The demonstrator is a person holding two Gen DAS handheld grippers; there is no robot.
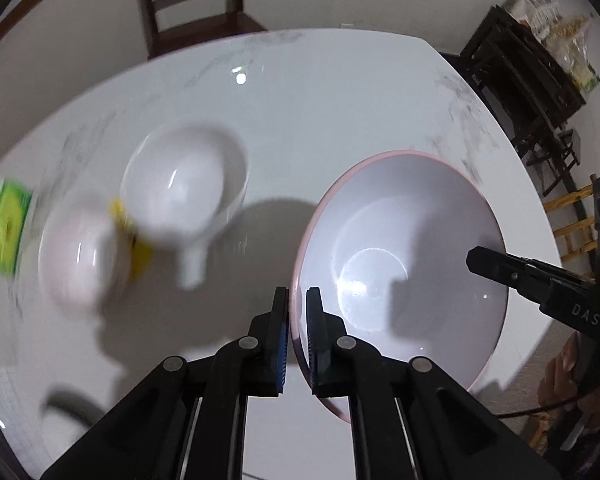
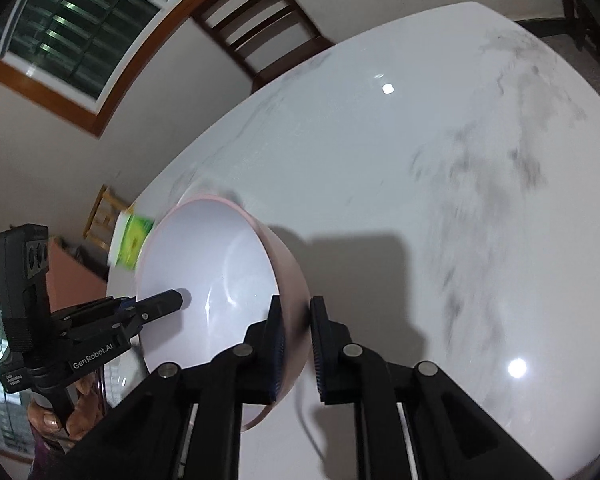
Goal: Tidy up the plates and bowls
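At the far left of the left wrist view a green-and-white box (image 1: 6,226) sits at the edge of the marble table (image 1: 300,92), smeared by motion; next to it stands a small pink bowl (image 1: 78,252), with something yellow (image 1: 134,240) wedged between it and a white handled bowl (image 1: 184,184) just beyond. Further right, the left gripper (image 1: 298,320) is clenched on the near rim of the large pink bowl (image 1: 400,264), one pad inside and one outside the wall. That bowl is tilted and appears lifted off the table, well apart from the two small bowls. On its far right edge the right gripper (image 1: 474,258) is pinched on the opposite rim, which the right wrist view confirms, its jaws squeezing the pink wall. The risks, as I judge them: each grip holds only a thin slice of glossy rim, so the bowl could slip or pivot if the two hands drift apart or move out of step; and a fast swing toward the left could knock the small bowls, sending one against the box
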